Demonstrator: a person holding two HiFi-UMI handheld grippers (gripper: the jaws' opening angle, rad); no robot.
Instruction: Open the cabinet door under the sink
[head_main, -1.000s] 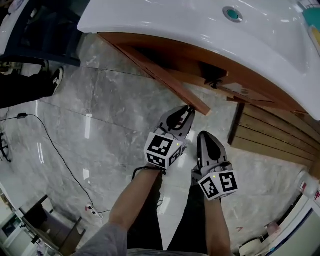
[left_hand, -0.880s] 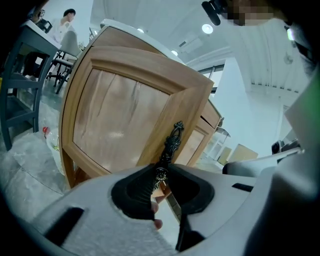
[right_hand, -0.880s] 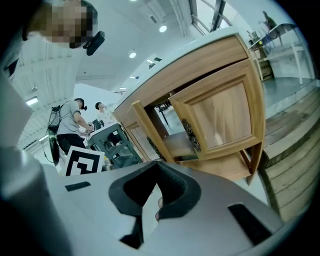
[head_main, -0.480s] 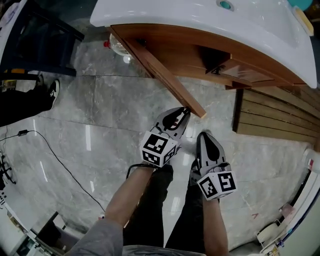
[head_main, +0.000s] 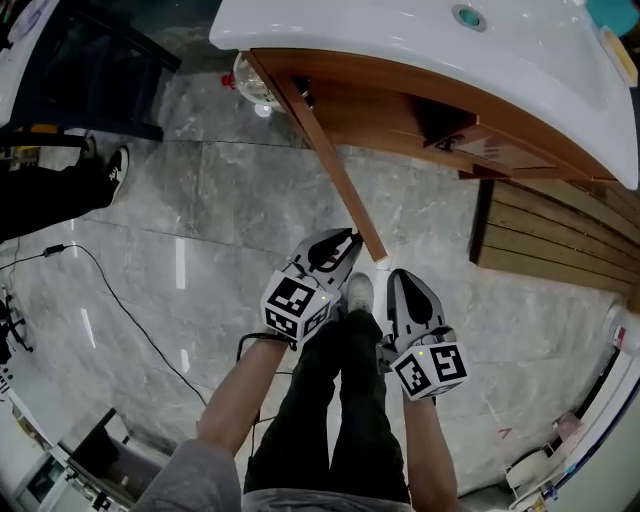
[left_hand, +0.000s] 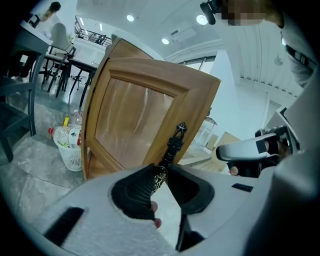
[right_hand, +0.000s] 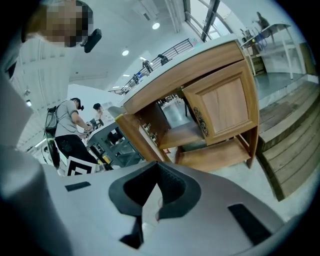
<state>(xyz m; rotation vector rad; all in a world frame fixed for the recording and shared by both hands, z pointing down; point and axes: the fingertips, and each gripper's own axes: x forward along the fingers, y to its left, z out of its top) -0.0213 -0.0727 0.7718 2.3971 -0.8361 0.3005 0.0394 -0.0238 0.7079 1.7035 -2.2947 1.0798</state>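
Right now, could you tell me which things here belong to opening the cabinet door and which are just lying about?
Job: cabinet door, swung open; black handle; left gripper, clamped on the handle.
Lying about: white basket of bottles; wooden decking; other cabinet door, shut; right gripper, shut and empty.

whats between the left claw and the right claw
Head view: the person's white shoe on the grey floor, the open door's free edge just beyond it.
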